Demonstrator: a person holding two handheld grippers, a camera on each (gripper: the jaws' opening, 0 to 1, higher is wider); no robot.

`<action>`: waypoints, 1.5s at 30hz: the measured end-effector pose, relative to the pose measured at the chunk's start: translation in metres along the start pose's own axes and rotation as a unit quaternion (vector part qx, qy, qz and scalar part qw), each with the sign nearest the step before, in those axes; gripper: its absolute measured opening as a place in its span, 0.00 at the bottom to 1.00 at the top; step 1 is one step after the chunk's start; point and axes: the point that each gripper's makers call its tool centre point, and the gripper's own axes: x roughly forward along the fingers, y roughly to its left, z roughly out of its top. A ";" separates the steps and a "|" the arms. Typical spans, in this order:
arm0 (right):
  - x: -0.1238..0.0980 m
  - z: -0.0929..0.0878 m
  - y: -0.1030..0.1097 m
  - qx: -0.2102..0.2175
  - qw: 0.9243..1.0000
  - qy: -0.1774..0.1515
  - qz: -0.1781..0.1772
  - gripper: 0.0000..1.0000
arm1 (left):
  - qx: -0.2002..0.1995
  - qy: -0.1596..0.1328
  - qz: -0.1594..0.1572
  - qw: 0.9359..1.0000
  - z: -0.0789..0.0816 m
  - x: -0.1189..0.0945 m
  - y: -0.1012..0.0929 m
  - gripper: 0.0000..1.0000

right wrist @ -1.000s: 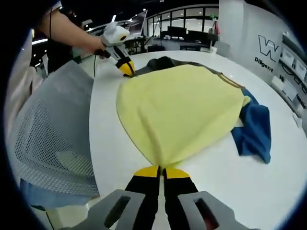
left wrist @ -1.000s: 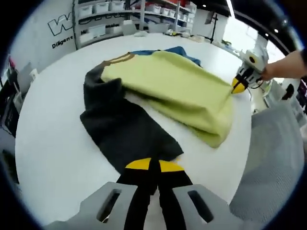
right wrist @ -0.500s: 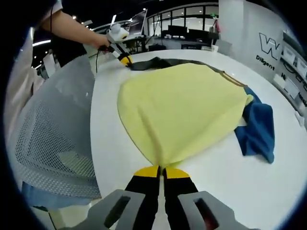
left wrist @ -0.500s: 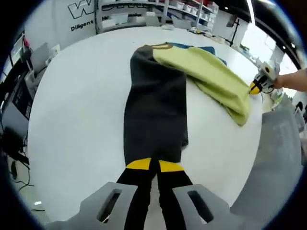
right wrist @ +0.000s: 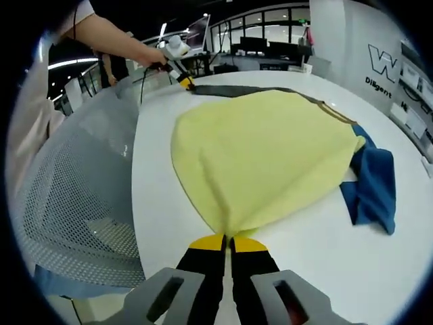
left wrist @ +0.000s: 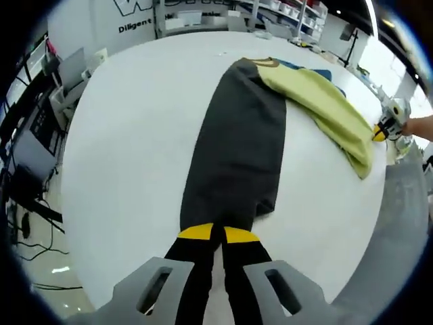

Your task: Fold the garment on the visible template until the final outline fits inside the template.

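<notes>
The garment lies on a round white table (left wrist: 128, 135). Its dark grey part (left wrist: 240, 145) runs long and straight from my left gripper (left wrist: 216, 230), which is shut on its near end, up to a collar (left wrist: 265, 62). The yellow-green part (left wrist: 325, 108) trails off to the right toward my right gripper (left wrist: 377, 133). In the right gripper view, my right gripper (right wrist: 229, 238) is shut on the near corner of the yellow-green part (right wrist: 264, 156). A blue part (right wrist: 372, 183) sticks out on the right. The dark grey part (right wrist: 237, 89) stretches to my left gripper (right wrist: 186, 82) at the far edge.
A grey mesh chair back (right wrist: 74, 203) stands close along the table's left edge in the right gripper view. A person's arm (right wrist: 108, 37) holds the far gripper. Shelves with white bins (left wrist: 203, 13) and a desk with cables (left wrist: 34, 135) lie beyond the table.
My left gripper has drawn the dark grey part away from the yellow-green one, from a crumpled heap to a long straight strip. The right gripper has kept its hold in place.
</notes>
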 end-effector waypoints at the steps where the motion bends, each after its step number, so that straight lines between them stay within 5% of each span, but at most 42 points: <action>1: 0.000 0.000 0.000 0.001 1.000 -0.001 0.001 0.00 | -0.003 0.002 0.003 1.000 0.000 0.000 0.003 0.03; 13: 0.000 0.000 0.000 -0.003 1.000 -0.002 0.008 0.00 | -0.021 0.024 0.022 0.999 -0.005 -0.001 0.013 0.03; 20: -0.001 0.000 0.000 0.002 1.000 -0.005 0.000 0.00 | -0.043 0.005 0.038 0.998 -0.008 -0.008 0.007 0.08; 34: -0.013 0.013 -0.007 0.011 0.999 -0.026 -0.021 0.05 | -0.059 -0.072 0.084 0.992 0.018 -0.029 0.000 0.29; 45: -0.031 0.019 -0.048 0.048 0.995 -0.048 -0.070 0.07 | -0.054 -0.110 0.098 0.988 0.038 -0.036 -0.015 0.39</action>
